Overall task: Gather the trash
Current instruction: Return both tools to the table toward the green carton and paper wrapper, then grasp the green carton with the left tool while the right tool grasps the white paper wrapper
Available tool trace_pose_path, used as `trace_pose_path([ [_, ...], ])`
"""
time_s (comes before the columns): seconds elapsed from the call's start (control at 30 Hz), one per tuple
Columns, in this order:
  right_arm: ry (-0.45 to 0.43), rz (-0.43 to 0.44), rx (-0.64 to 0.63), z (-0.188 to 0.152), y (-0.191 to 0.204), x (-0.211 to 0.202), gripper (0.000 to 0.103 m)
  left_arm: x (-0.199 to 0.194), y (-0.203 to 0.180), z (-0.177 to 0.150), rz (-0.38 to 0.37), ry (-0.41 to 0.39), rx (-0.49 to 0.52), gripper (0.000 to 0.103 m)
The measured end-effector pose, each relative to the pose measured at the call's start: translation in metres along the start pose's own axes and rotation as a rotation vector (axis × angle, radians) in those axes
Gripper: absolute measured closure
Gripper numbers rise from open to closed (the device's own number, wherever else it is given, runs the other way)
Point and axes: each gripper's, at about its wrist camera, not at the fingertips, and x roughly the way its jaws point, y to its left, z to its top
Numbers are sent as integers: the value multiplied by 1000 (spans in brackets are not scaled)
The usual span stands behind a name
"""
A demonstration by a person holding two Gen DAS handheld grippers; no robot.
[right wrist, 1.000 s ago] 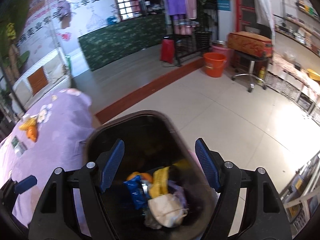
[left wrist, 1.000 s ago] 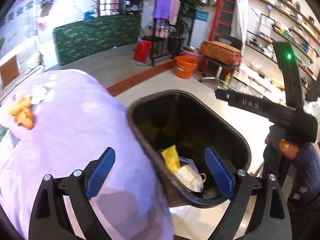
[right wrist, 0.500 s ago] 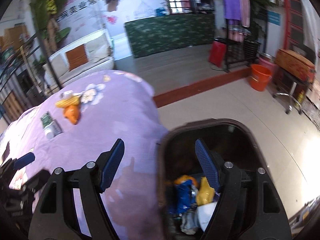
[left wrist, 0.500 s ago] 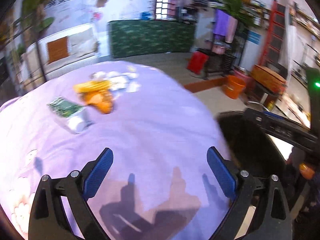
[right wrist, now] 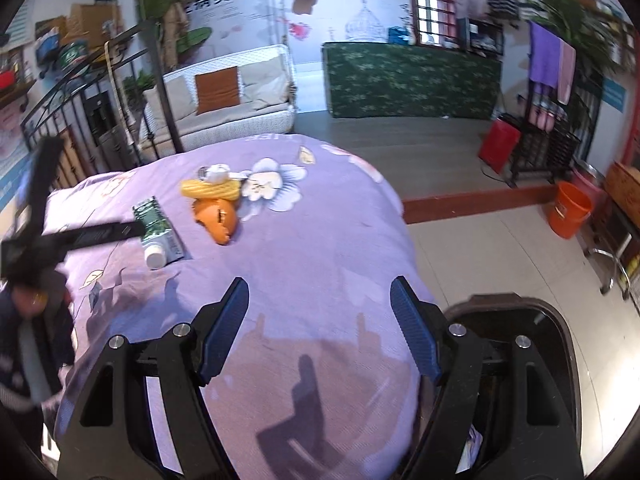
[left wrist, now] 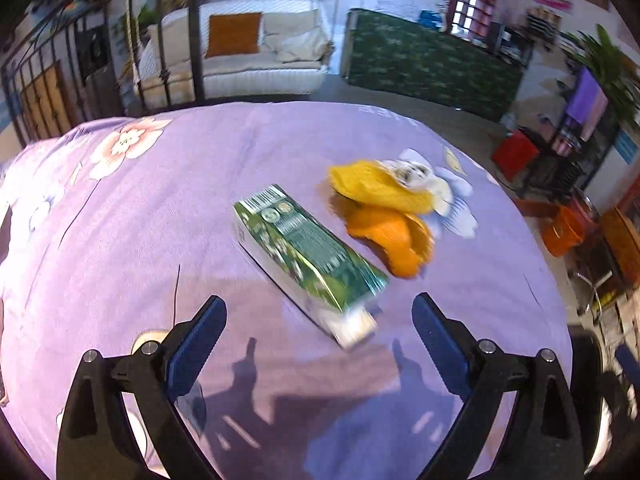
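On the purple flowered tablecloth (left wrist: pixel 168 216) lie a green carton (left wrist: pixel 308 248) with a white cap, a yellow peel (left wrist: pixel 380 188), an orange peel (left wrist: pixel 392 240) and a small white scrap (left wrist: pixel 412 168). My left gripper (left wrist: pixel 318 332) hovers open just short of the carton, with nothing between its fingers. The same carton (right wrist: pixel 158 226), yellow peel (right wrist: pixel 210 189) and orange peel (right wrist: pixel 216 216) show far ahead in the right wrist view. My right gripper (right wrist: pixel 320 320) is open and empty over the table's near edge. The dark trash bin (right wrist: pixel 560 340) stands on the floor to its right.
The left hand's gripper body (right wrist: pixel 60 236) and a sleeve (right wrist: pixel 36 340) reach in from the left of the right wrist view. Beyond the table are a white sofa (right wrist: pixel 224 100), an iron railing (right wrist: pixel 100 120), a green counter (right wrist: pixel 412 80) and an orange bucket (right wrist: pixel 568 210).
Both grippers swung left, away from the trash bin and over the purple table. The carton and peels now lie right in front of the left gripper. Both stayed open and empty.
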Motion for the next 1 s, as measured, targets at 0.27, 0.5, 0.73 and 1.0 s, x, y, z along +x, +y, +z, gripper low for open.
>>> trace_pose_path([
  [0.27,2,37,-70,19,26,16,30,51,13,38,-20,133,-85,16],
  [0.5,3,76,-127,40,53,43,30,80,26,36,-26,194,-135,18],
  [0.73,29,162,-111,77,80,99,30,63,32,28,-90,161,-149,42],
  [1.0,104,193,-83,110,110,166,32,48,33,24,-104,117,-107,55],
])
